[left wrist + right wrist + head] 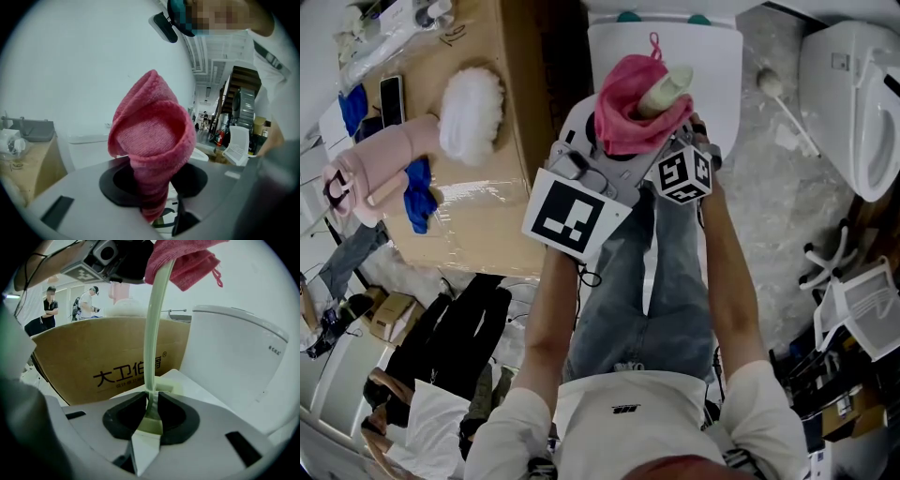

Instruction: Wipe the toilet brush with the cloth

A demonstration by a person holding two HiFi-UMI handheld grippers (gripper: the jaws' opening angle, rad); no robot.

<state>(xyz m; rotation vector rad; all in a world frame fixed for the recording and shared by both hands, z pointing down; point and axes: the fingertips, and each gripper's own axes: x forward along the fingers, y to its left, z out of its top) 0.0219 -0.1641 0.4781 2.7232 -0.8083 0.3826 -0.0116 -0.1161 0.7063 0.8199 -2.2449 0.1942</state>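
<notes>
Working just right of a box (pixel 511 112), with its edge near the left gripper (pixel 154 187), so leaving little room for swinging that way. Pinching the cloth (pixel 152 136) with the left jaws closed narrow on its lower fold, probably for letting the loose upper part curl open like a cone. Wrapping this loose part around the upper end of the brush (pixel 664 92), with the pale tip showing out of the pink folds. Holding the brush lower down, on its thin handle (pixel 152 333), with the right gripper (pixel 151 411), jaws closed tight on the flat part, seemingly for steadying it while sliding the cloth along. Doing all of this over the toilet (pixel 717 66), with its white body just behind the cloth. Having more open floor (pixel 769 187) at the right, though with a white stick (pixel 772 86) lying there and a second toilet (pixel 862 103) well apart.
</notes>
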